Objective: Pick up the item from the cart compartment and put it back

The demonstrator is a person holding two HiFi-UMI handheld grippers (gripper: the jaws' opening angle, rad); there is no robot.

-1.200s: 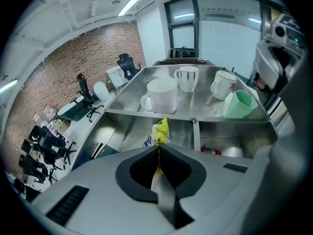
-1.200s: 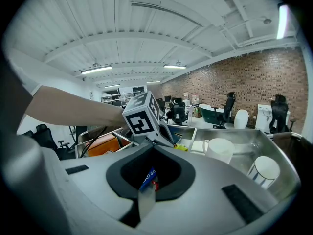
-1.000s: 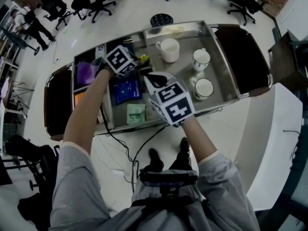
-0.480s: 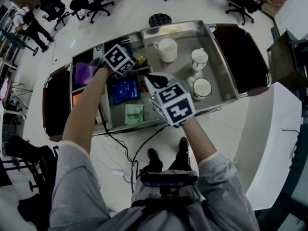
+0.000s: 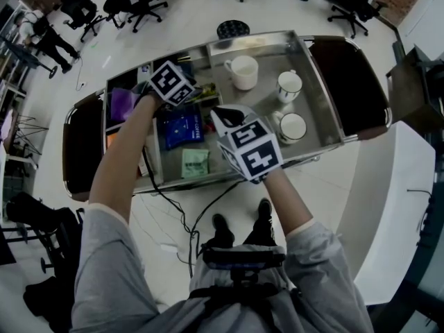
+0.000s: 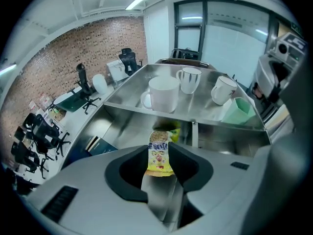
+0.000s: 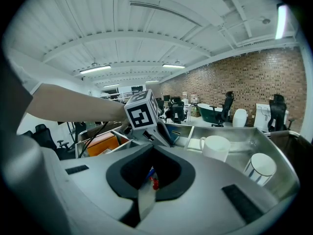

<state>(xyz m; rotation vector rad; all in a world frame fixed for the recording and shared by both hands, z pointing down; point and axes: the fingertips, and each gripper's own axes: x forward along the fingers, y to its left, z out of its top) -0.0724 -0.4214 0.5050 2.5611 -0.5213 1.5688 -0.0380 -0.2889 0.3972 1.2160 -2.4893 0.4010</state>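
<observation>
One snack packet between your left gripper's parting jaws: you are returning it to the cart; right gripper closed.

Head view looks steeply down on the cart; each gripper view sits close behind its fingers, all three sharing the white mug beyond them.
</observation>
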